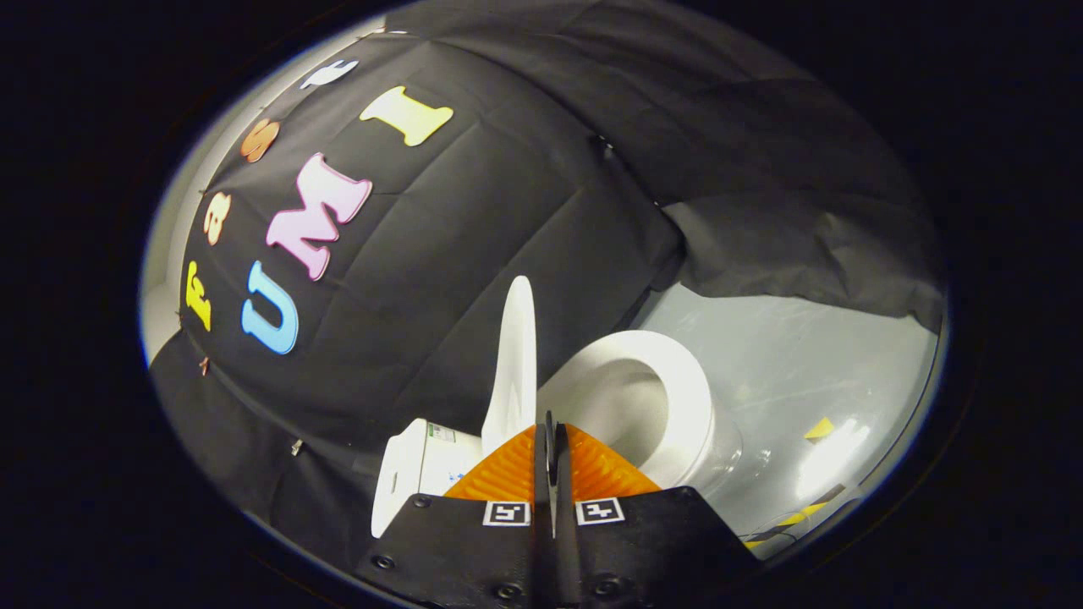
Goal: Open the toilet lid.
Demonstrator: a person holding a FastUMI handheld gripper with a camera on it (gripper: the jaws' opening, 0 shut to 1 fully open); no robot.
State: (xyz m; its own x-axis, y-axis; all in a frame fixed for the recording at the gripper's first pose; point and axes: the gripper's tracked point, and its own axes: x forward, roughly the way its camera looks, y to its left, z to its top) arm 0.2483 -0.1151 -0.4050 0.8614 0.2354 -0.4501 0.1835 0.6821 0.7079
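The gripper is nearest, and its jaws are shut tight, with only a thin slit between the two fingers. Nothing is held between them. Each finger has a small square marker on it.

Just ahead of the fingertips stands the lid. It is white and it is up, standing on its edge and leaning a little. The fingertips are very close to its lower end, but I cannot tell if they touch it.

Beside the lid is the toilet, white, with its seat down and the bowl open to see. On the other side of the lid is the white tank, low and near the fingers.

The toilet stands on a shiny grey floor. A bit of yellow tape is stuck on the floor past the toilet.

Behind it all hangs the black cloth wall.
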